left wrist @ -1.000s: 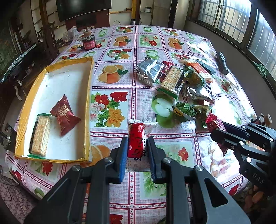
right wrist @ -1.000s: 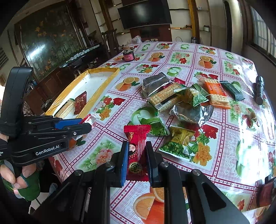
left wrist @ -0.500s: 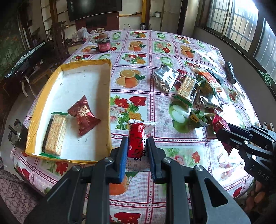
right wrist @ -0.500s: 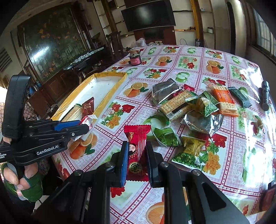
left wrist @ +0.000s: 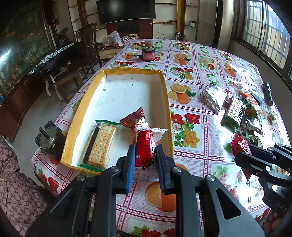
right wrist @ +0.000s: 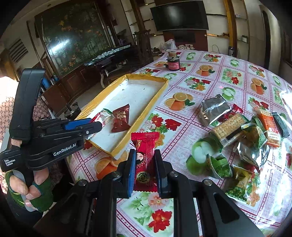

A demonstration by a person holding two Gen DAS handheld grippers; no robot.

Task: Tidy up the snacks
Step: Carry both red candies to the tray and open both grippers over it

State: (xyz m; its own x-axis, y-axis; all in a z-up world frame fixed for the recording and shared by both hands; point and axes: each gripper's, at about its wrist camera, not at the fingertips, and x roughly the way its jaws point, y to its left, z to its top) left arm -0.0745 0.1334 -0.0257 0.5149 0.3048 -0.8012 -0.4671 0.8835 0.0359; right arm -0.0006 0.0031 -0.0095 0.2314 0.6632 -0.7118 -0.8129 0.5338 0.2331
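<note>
Since a second ago we have carried both packets leftward: our left tool (left wrist: 145, 155) now sits over the near right corner of the yellow-rimmed tray (left wrist: 167, 102), where before it hung over bare cloth beside it, and our right tool (right wrist: 145, 164) has drawn close to the tray's near corner. Neither grip has changed. The left tool pinches a red-and-white snack packet (left wrist: 146, 144), upright with its crimped white top fanned out; the right tool pinches a glossy red packet (right wrist: 145, 162) printed with a small face and a gold seal. In the tray lie a cracker pack (left wrist: 102, 145) and a dark red wrapper (left wrist: 134, 116), side by side near its front end. The remaining snacks (right wrist: 237, 131) are heaped on the right of the desk (left wrist: 191, 155), whose cloth shows oranges, apples and flowers. A small jar (left wrist: 148, 54) stands at the far end, a dark screen (left wrist: 126, 11) hangs on the wall, and windows (left wrist: 264, 31) line the right side
</note>
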